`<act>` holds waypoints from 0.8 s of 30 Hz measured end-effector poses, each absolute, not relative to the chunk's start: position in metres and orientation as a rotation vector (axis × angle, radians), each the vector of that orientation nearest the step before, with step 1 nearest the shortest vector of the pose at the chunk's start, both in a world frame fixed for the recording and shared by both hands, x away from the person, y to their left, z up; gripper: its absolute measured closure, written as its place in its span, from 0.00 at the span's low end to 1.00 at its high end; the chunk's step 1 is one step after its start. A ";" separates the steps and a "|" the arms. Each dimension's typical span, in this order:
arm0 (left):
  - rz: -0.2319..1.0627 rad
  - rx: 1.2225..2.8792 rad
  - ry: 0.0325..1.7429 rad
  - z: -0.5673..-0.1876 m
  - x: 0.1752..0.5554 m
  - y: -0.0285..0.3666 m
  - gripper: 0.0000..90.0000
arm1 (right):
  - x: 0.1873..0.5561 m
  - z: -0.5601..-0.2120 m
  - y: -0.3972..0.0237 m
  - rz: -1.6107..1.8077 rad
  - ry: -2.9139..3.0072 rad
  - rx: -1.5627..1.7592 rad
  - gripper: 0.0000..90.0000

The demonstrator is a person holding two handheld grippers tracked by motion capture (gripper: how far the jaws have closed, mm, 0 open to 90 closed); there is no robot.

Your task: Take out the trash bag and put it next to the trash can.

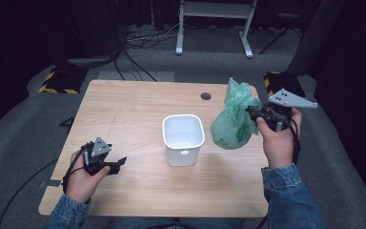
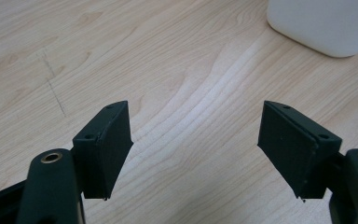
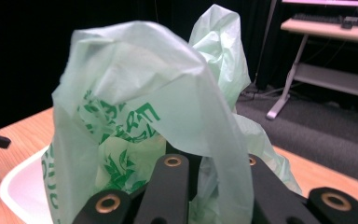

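Crinkled thin green plastic bag (image 1: 232,125) clenched in right gripper (image 1: 253,113) beside square white tub (image 1: 183,139); left gripper (image 2: 195,149) released

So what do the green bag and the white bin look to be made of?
Green bag: thin, slightly see-through plastic film, going by its crumpled folds and printed lettering. White bin: probably moulded plastic, with smooth matte walls and rounded corners, though the look alone leaves that open.

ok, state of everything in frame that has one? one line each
green plastic bag: filled, bunched at the top, held off the table right of the bin
white bin: upright, open top, nothing visible inside
left hand-held gripper: open, nothing between its jaws, low over the table
right hand-held gripper: shut on the bag's gathered neck
wooden table: bears the bin
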State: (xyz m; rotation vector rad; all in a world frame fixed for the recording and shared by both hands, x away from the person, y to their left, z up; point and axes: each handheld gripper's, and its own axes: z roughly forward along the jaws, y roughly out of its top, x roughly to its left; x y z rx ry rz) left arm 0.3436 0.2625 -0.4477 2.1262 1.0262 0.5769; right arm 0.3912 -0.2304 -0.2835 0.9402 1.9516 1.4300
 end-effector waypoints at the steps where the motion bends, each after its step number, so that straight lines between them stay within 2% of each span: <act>1: 0.579 2.126 1.029 -0.448 0.343 0.263 0.29 | 0.393 -0.287 -0.230 1.425 1.960 0.949 0.98; 16: 0.569 2.122 1.052 -0.454 0.341 0.270 0.29 | 0.430 -0.339 -0.211 1.351 2.110 1.032 0.97; 24: 0.565 2.122 1.063 -0.457 0.341 0.272 0.29 | 0.443 -0.357 -0.219 1.317 2.125 1.111 0.93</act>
